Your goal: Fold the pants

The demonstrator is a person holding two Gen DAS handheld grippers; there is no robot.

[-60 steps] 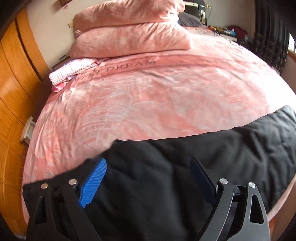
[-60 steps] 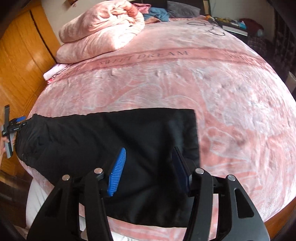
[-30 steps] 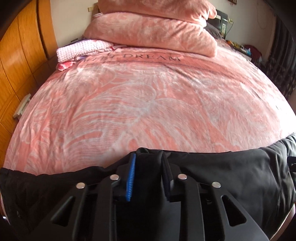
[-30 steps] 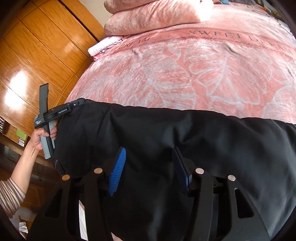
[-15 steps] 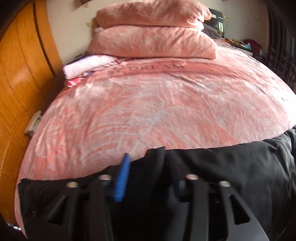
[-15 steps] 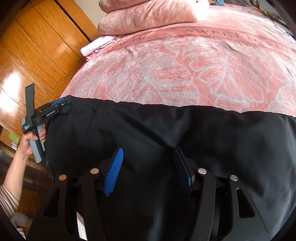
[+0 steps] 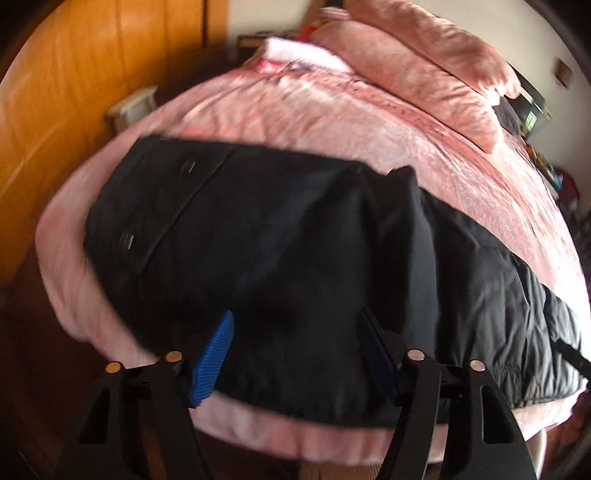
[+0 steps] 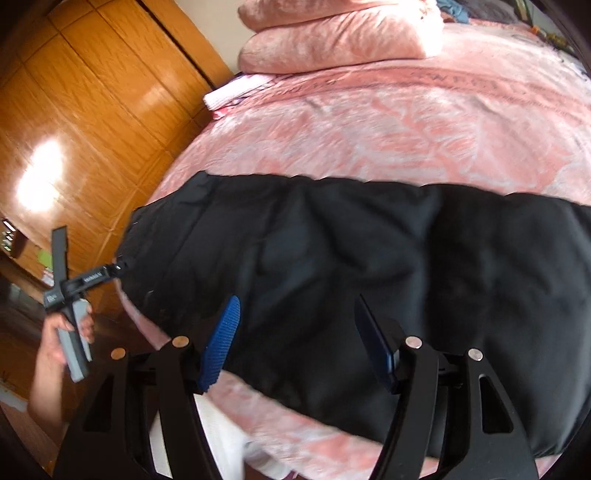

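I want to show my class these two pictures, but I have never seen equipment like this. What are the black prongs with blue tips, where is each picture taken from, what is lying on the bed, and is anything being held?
No robot here: a person holds a hand-operated two-finger gripper in each hand, each carrying a wide-angle camera looking forward along its fingers. So one picture looks out from the left gripper, the other from the right gripper. The prongs are the fingers; the blue parts are grip pads.

Black pants lie spread across a pink bedspread, with stacked pink pillows at the far end and a wooden wardrobe beside the bed.

Both grippers are open over the pants, holding nothing. The right view also shows the person's left hand holding its tool at the pants' left end.
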